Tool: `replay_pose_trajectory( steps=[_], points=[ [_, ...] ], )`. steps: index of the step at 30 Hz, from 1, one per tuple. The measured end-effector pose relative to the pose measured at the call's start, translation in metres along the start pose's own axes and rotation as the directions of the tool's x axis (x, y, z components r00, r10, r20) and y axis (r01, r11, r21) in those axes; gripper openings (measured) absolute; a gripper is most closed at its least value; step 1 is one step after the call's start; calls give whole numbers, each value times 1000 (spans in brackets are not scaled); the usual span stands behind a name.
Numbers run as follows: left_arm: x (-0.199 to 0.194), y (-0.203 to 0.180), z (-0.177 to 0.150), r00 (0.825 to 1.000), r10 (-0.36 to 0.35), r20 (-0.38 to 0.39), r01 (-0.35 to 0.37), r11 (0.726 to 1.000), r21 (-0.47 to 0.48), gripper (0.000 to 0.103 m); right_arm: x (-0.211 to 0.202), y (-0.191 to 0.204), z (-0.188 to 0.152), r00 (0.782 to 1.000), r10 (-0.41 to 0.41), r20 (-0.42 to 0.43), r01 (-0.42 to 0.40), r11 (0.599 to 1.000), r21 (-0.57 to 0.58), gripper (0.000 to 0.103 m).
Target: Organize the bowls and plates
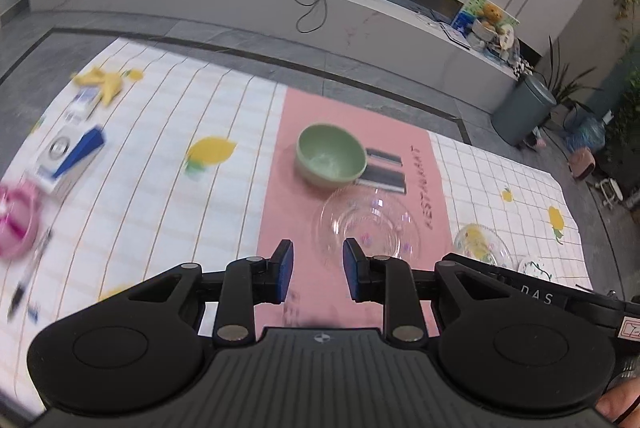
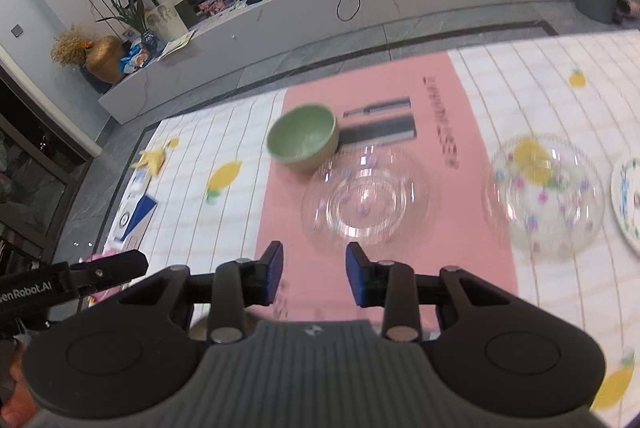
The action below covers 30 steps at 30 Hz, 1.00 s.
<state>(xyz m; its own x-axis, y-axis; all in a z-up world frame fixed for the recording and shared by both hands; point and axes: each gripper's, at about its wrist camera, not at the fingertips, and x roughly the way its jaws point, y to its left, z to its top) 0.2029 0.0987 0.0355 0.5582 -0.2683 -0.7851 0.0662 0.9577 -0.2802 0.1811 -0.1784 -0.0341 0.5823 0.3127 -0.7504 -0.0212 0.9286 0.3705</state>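
- Both claws hang parted and empty: the left gripper (image 1: 318,270) and right gripper (image 2: 314,274) hold nothing, above the near end of the pink mat (image 2: 384,83).
- The clear glass plate (image 2: 366,201) lies mid-mat, the green bowl (image 2: 303,139) just beside it toward the table's far edge; a careless grab could knock glass against bowl.
- The flowered glass plate (image 2: 544,193) near the right edge is slippery-looking; a shallow rim pinch may slip.

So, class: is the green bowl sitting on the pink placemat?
Yes, the green bowl rests on the pink placemat, beside the clear glass bowl.
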Motion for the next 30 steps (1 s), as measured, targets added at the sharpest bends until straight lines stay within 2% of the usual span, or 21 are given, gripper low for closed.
replay_pose_trajectory(
  steps=[6, 12, 19, 27, 29, 30],
  points=[
    [52, -2, 45, 999, -16, -50, 18, 999, 40, 33, 38, 2, 48, 999, -35, -1, 35, 999, -32, 34],
    [118, 13, 69, 994, -27, -107, 23, 999, -37, 33, 94, 1, 82, 997, -61, -42, 60, 998, -22, 34],
    [170, 34, 82, 988, -57, -146, 35, 988, -150, 33, 153, -1, 99, 991, -86, -103, 84, 996, -22, 34],
    [201, 35, 86, 987, -20, -156, -4, 988, -156, 33, 196, -8, 106, 986, -75, -147, 78, 997, 20, 34],
    [204, 34, 85, 988, -5, -154, -18, 989, -146, 33, 204, -7, 108, 985, -82, -152, 86, 996, 17, 29],
    [206, 33, 85, 989, 0, -151, -21, 990, -141, 29, 206, -7, 108, 984, -85, -155, 88, 996, 15, 28]
  ],
)
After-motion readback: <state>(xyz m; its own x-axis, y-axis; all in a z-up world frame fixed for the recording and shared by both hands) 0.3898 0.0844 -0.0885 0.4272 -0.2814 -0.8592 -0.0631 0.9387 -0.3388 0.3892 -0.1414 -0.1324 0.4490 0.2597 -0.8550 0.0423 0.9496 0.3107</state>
